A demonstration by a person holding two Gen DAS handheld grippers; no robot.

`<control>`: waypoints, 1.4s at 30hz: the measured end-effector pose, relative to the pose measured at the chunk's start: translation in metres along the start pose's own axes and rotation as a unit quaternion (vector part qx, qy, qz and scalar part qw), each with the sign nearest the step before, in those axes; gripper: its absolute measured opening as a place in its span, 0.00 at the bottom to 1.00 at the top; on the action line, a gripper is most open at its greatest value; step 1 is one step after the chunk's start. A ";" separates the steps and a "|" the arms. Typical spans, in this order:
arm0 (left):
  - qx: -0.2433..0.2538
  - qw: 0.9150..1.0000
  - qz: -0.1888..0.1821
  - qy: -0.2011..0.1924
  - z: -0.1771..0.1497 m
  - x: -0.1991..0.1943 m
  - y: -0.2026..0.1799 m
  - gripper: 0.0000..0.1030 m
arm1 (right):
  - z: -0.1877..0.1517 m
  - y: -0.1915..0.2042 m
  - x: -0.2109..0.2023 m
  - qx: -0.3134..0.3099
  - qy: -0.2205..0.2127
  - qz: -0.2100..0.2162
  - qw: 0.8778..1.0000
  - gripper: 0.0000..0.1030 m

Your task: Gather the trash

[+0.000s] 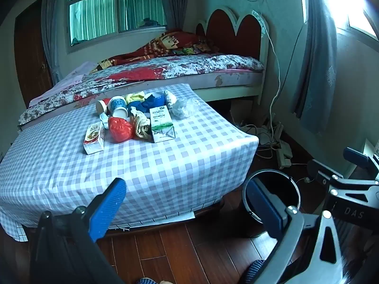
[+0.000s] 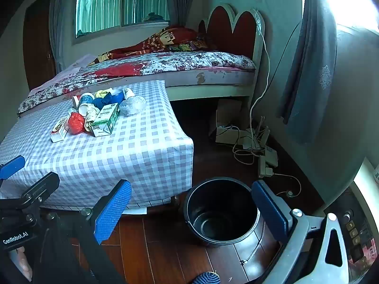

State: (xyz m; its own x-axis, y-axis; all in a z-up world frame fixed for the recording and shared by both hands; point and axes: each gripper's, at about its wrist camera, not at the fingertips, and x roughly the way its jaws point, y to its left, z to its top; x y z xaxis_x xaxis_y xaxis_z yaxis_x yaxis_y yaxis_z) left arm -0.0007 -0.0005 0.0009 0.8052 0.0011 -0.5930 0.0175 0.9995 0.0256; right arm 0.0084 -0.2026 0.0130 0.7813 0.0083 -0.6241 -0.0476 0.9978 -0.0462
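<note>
A: Which step is this?

B: The start, I'd judge. The trash pile (image 1: 137, 118) sits on the checked bench (image 1: 165, 165); the black bin (image 2: 221, 213) on the floor looks empty.

A: And the tools?

B: Left tool (image 1: 187, 203) and right tool (image 2: 191, 209) both gape wide, holding nothing. Next, reach forward to the near green carton (image 1: 161, 124).
</note>
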 end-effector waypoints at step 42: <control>-0.003 1.000 0.001 0.003 0.005 -0.002 0.004 0.99 | 0.002 0.001 0.001 -0.001 -0.003 0.000 1.000 0.99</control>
State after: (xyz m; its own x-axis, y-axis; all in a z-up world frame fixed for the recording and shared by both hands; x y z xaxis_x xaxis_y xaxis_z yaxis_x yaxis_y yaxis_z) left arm 0.0004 0.0030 0.0061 0.8016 0.0036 -0.5979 0.0118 0.9997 0.0218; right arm 0.0100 -0.2014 0.0135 0.7852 0.0090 -0.6191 -0.0494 0.9976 -0.0482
